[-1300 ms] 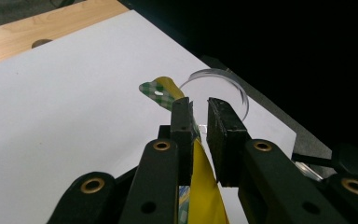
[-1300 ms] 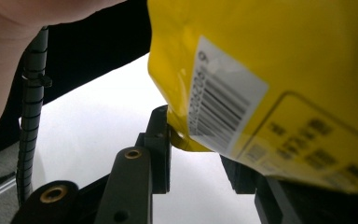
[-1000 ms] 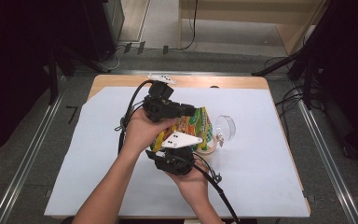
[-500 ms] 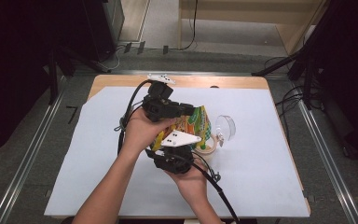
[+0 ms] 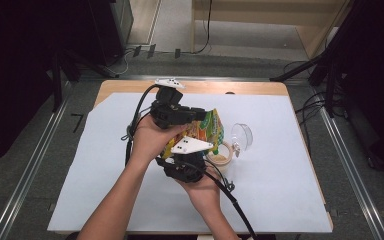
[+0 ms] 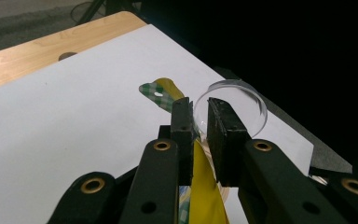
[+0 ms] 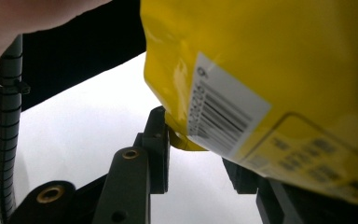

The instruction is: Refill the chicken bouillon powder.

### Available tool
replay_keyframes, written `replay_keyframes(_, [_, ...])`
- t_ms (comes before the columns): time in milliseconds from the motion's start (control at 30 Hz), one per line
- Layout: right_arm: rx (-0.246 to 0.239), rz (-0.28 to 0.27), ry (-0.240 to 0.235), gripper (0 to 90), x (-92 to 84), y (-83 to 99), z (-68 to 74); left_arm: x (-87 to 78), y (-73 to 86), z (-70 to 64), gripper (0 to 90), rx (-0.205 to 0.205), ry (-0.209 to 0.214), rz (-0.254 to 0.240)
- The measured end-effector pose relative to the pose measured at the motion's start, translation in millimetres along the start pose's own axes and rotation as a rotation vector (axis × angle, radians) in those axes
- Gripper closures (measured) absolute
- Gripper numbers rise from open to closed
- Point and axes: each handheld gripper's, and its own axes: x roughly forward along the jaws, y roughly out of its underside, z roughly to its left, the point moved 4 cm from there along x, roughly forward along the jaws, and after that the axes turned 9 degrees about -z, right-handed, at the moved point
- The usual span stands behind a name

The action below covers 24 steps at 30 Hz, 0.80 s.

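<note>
The yellow snack bag point(image 5: 207, 131) hangs above the middle of the white table sheet point(image 5: 290, 175), held between both tools. The left gripper point(image 6: 200, 128) pinches its top edge from ten o'clock; the right gripper point(image 7: 200, 149) clamps its lower corner from six o'clock. A bowl point(image 5: 220, 156) sits just beneath, with a clear lid point(image 5: 242, 136) at its two o'clock.

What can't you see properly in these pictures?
- High view: the bowl is partly covered by the yellow bag and the right gripper, so its contents stay unclear.
- Right gripper view: the bag's small print is too blurred to read.
- Left gripper view: the clear lid is partly hidden behind the left gripper.
</note>
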Motion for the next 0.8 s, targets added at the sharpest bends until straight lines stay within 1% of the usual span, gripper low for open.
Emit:
replay_keyframes(100, [0.001,0.0,0.001,66.1,0.1,-0.1,0.4,0.3,0.0,1.5,81.1,-0.008,0.0,-0.008])
replay_keyframes(433, [0.002,0.008,-0.001,66.1,-1.1,0.0,2.1,1.2,0.8,3.8,80.9,-0.028,0.012,0.003])
replay_keyframes(667, [0.001,0.006,0.002,66.1,-2.5,1.1,2.6,2.0,1.4,2.8,81.1,-0.029,0.018,0.012])
replay_keyframes(800, [0.001,0.008,0.001,66.1,-3.6,1.1,3.0,2.9,1.8,3.5,81.0,-0.046,0.024,0.016])
